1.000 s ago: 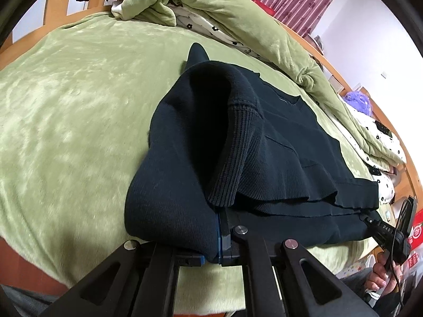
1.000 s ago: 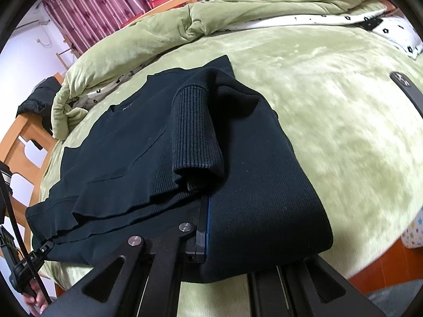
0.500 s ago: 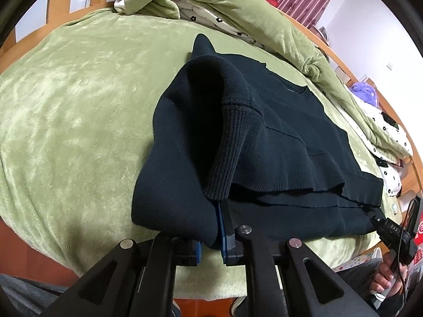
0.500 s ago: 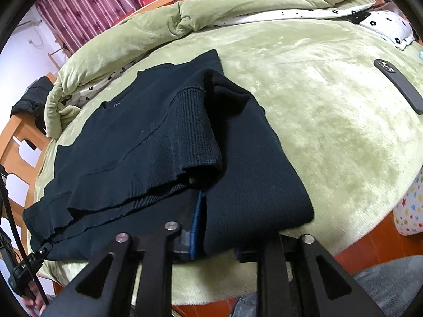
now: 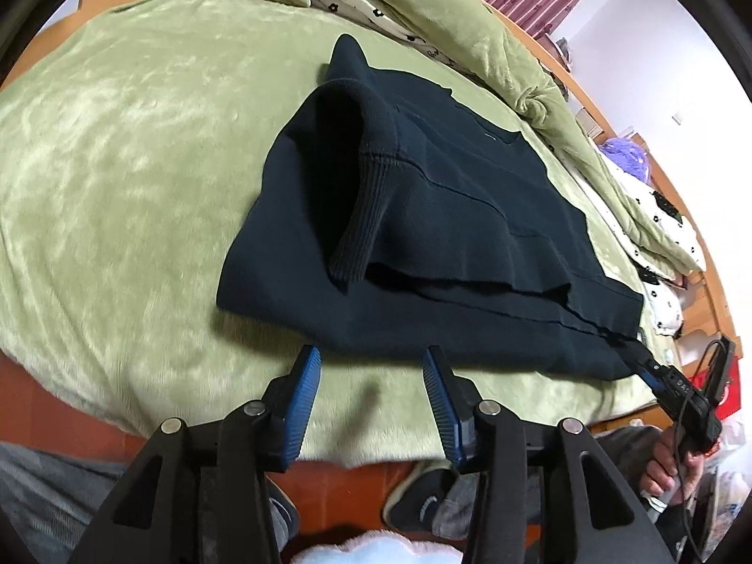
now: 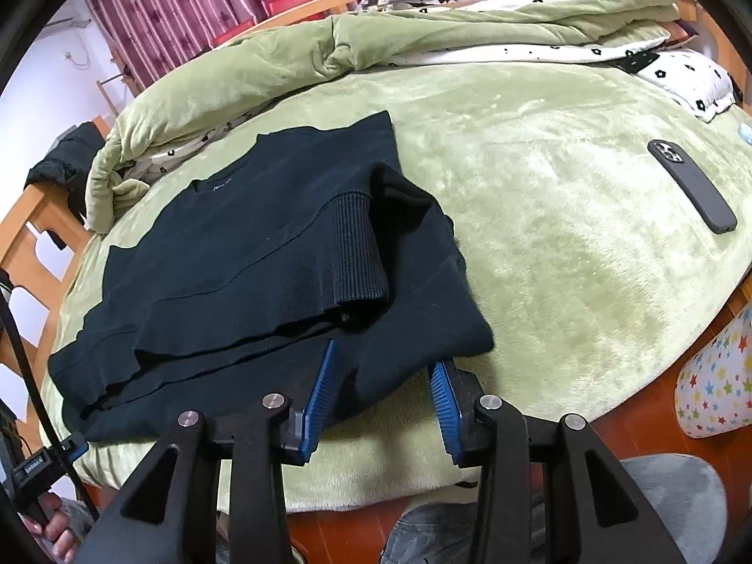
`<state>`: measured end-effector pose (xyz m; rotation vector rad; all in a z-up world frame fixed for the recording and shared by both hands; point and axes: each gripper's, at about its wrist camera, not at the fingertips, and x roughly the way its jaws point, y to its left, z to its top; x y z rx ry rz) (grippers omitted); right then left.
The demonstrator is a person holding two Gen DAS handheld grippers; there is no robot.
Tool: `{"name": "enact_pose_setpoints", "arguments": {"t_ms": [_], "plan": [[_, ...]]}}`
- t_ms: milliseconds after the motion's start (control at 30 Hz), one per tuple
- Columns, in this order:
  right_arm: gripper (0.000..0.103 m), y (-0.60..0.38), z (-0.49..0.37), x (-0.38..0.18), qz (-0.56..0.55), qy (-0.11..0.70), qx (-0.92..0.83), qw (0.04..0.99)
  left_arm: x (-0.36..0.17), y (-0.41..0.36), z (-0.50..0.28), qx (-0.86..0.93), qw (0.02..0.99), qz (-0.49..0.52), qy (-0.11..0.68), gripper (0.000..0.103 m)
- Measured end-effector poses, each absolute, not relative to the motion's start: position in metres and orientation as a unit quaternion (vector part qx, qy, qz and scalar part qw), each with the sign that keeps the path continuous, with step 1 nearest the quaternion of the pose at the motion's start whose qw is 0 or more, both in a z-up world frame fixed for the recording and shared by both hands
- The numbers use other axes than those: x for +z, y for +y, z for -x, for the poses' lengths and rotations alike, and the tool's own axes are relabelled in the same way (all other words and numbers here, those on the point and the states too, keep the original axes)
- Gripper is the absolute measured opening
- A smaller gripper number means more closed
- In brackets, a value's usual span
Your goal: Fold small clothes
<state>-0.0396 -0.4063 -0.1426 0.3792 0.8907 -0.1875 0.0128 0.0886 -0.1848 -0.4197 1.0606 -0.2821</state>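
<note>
green bed (image 5: pixel 117 150) | black sweater (image 5: pixel 446 216) folded | left gripper (image 5: pixel 371 366), right gripper (image 6: pixel 383 366) tilted down, jaws just spread, released

A dark phone (image 6: pixel 691 186) lay face down on the green plush blanket (image 6: pixel 564 235). A bunched green quilt (image 6: pixel 376 42) lay along the far side, before maroon curtains (image 6: pixel 197 9).

A wide bed spread with a plush light-green blanket (image 5: pixel 117 178) fills most of both views, and a bunched green quilt with a white flower-print lining (image 6: pixel 357 42) lies heaped along its far side against an orange-brown wooden bed frame (image 6: pixel 33 216). Behind hang dark-pink patterned curtains (image 6: pixel 197 4) beside plain white walls (image 5: pixel 658 61). The floor looks like reddish-brown wood (image 6: pixel 658 437), though little of it shows.
</note>
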Motion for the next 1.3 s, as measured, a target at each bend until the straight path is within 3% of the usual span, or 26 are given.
{"name": "enact_pose_setpoints", "arguments": {"t_ms": [100, 433, 667, 1133, 1300], "plan": [[0.043, -0.408, 0.043, -0.138, -0.179, 0.427, -0.085, 0.882, -0.183, 0.092, -0.007, -0.140, 0.824, 0.211, 0.506, 0.049], [0.043, -0.416, 0.046, -0.130, -0.178, 0.426, -0.072, 0.884, -0.172, 0.097, 0.003, -0.150, 0.828, 0.217, 0.495, 0.050], [0.054, -0.426, 0.039, -0.124, -0.174, 0.410, -0.079, 0.892, -0.160, 0.089, -0.013, -0.132, 0.858, 0.176, 0.464, 0.056], [0.054, -0.421, 0.006, -0.131, -0.166, 0.421, -0.060, 0.890, -0.174, 0.088, -0.072, -0.109, 0.859, 0.170, 0.470, 0.054], [0.054, -0.420, -0.010, -0.137, -0.174, 0.429, -0.051, 0.885, -0.177, 0.087, -0.077, -0.117, 0.855, 0.175, 0.474, 0.046]]}}
